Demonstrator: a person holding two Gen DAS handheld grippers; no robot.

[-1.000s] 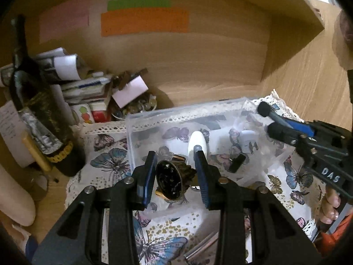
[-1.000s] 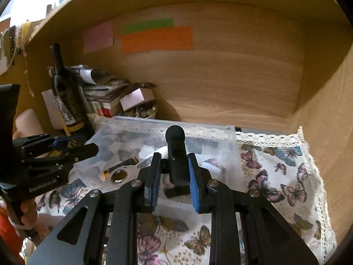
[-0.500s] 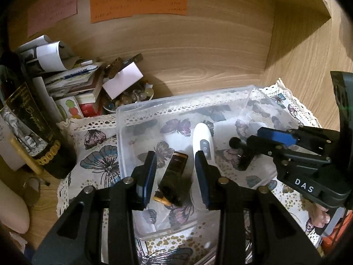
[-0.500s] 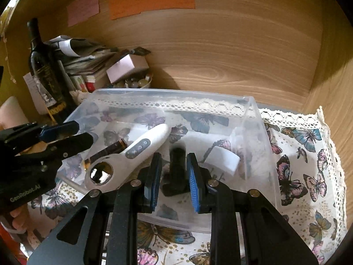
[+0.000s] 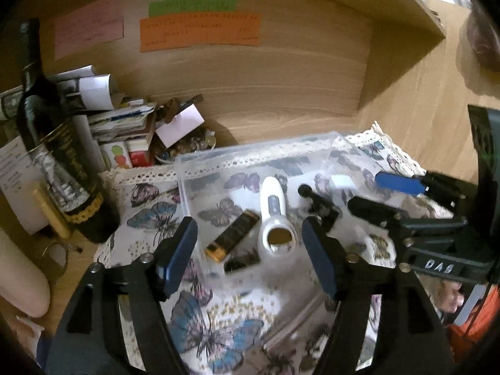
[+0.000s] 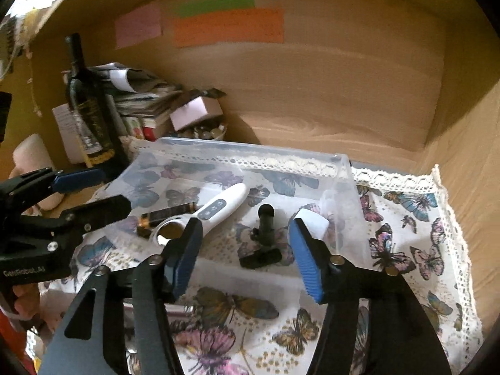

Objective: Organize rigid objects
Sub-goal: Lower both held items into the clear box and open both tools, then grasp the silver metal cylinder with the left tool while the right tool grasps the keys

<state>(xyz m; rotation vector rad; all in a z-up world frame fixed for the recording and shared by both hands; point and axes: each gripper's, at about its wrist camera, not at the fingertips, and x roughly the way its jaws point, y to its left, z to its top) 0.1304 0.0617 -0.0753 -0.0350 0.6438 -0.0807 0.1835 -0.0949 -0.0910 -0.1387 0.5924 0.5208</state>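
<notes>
— Inside the clear tub, what lies under your tools?

— Your white handheld device lies beside the black-and-gold case; the black mount and a white block lie to their right.

— And the tools?

— Your left tool is spread wide, holding nothing; your right tool likewise gapes above the mount.

— Any writing?

— "DAS" shows on your right tool's body, "GenRobot.AI" on the left's. Text on the orange note and the wine bottle label is blurred.
</notes>
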